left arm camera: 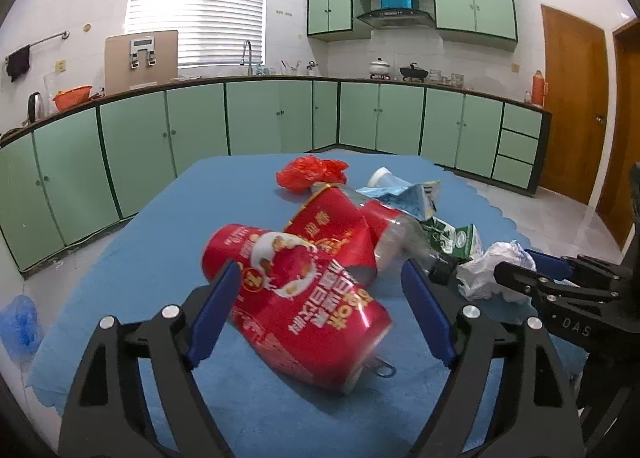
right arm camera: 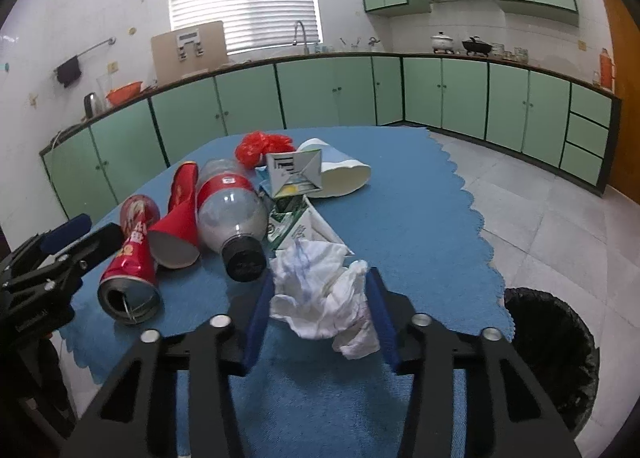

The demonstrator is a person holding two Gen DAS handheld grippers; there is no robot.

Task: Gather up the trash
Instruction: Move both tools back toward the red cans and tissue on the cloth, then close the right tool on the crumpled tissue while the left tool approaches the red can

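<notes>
Left wrist view, lower centre: left tool (left arm camera: 318, 312) straddles the red can (left arm camera: 298, 306), which lies on its side on the blue tabletop (left arm camera: 132, 278), open mouth toward the camera. Its blue pads (left arm camera: 214, 314) stand wide on both flanks; a gap shows on the right side, so no grip yet. Thin metal, light, smooth and likely slippery, dents easily: best taken across mid-body with modest squeeze.

Behind it, frame centre: a red paper cup (left arm camera: 332, 230) and a clear plastic bottle (left arm camera: 404, 242), both lying down. Light and springy; the bottle may roll.

Further right: a green-and-white carton (left arm camera: 460, 240), flattened; a red plastic bag (left arm camera: 310, 172) at the far edge.

Right wrist view, lower centre: right tool (right arm camera: 322, 312) has its pads drawn in against both sides of the crumpled white tissue (right arm camera: 320, 290). It looks pinched between them. Soft, nearly weightless, compresses freely; loose folds could slip out, so take the bulk.

Lower right of that frame: black-lined trash bin (right arm camera: 560, 338) on the floor, just beside the tabletop's edge.
</notes>
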